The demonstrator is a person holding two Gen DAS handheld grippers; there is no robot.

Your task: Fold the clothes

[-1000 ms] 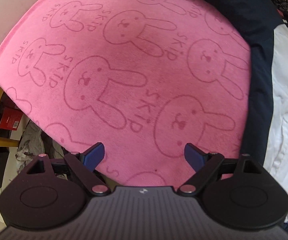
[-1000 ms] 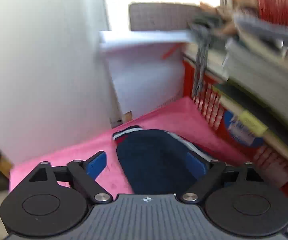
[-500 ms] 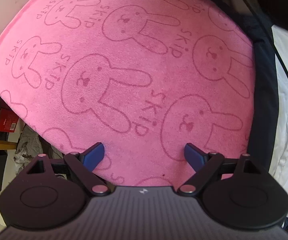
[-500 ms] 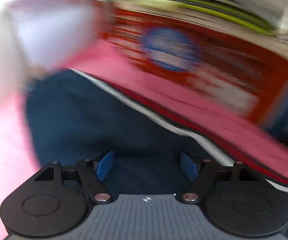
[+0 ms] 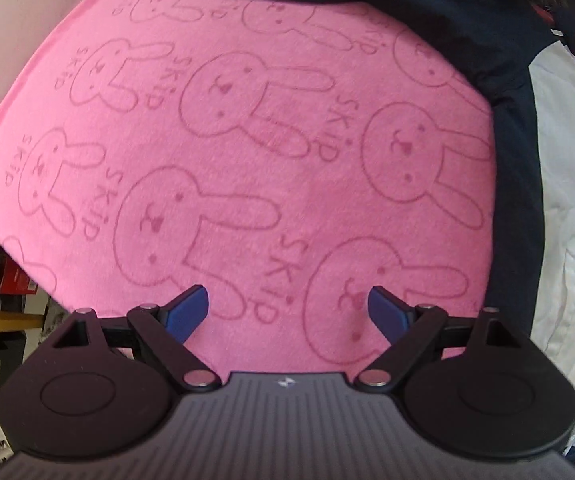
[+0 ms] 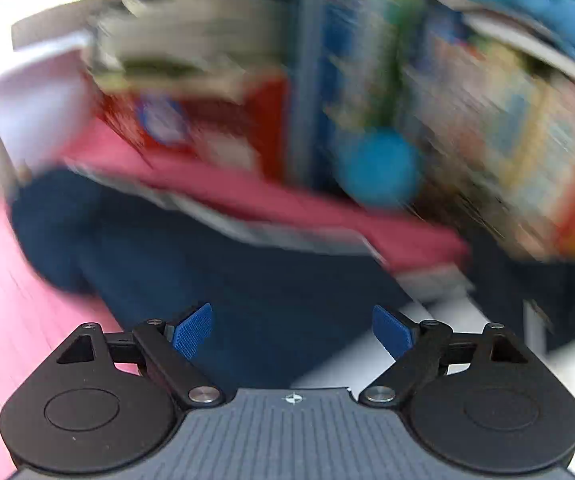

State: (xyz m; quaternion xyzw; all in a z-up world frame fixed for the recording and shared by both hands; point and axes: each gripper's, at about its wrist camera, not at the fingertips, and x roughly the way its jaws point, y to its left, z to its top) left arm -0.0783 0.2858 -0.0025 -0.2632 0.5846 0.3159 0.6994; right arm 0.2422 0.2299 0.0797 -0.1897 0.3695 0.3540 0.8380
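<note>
Navy garment [image 6: 247, 300] lies under the wide-open, empty right hand-held gripper [image 6: 291, 332]; left hand-held gripper [image 5: 287, 312] likewise.

Under my left fingers [image 5: 191, 308] lies a fuzzy matt pink towel [image 5: 247, 152]; my fingers carry ribbed blue pads on matt black plastic. The navy garment [image 6: 247, 280] looks like smooth cloth.

A navy garment [image 5: 467, 16] with a white panel and red-and-white trim lies spread on pink cloth, ahead and right of the left gripper [image 5: 287, 312]. Its dark fabric sits directly before the right gripper [image 6: 291, 332].
</note>
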